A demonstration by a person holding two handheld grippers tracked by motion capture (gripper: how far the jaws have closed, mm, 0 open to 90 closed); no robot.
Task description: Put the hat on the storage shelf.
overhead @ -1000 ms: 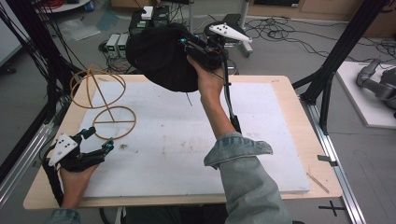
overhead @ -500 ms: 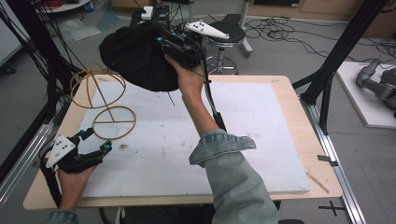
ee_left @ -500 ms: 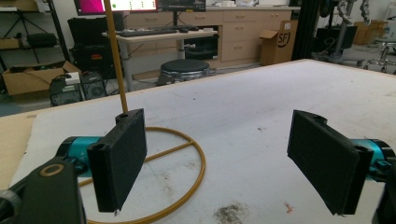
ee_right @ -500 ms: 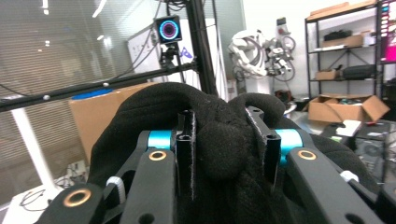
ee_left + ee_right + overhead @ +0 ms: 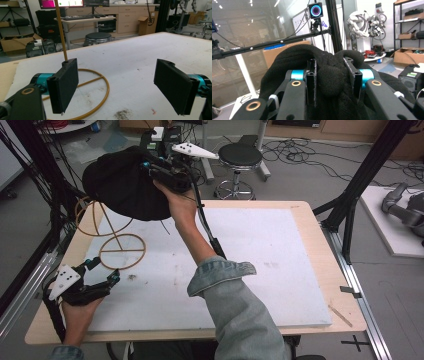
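Note:
A black knit hat [image 5: 122, 182] hangs in the air over the table's far left, above a wooden wire stand [image 5: 112, 232]. My right gripper [image 5: 150, 170] is shut on a thick fold of the hat [image 5: 332, 80], which bulges between its two jaws. The stand's round base ring [image 5: 100, 97] lies on the white mat, with its upright rod [image 5: 60, 32] rising from it. My left gripper [image 5: 102, 272] rests open near the front left corner, just in front of that ring. Nothing sits between its pads [image 5: 63, 85].
A white mat [image 5: 260, 265] covers the wooden table [image 5: 325, 245]. A black stool [image 5: 240, 157] stands beyond the far edge, amid cables on the floor. Black frame posts [image 5: 360, 185] rise at the right and left sides.
My right gripper has carried the hat leftward and farther back, so it is now above the stand's upper loop. The left gripper has stayed put and open.

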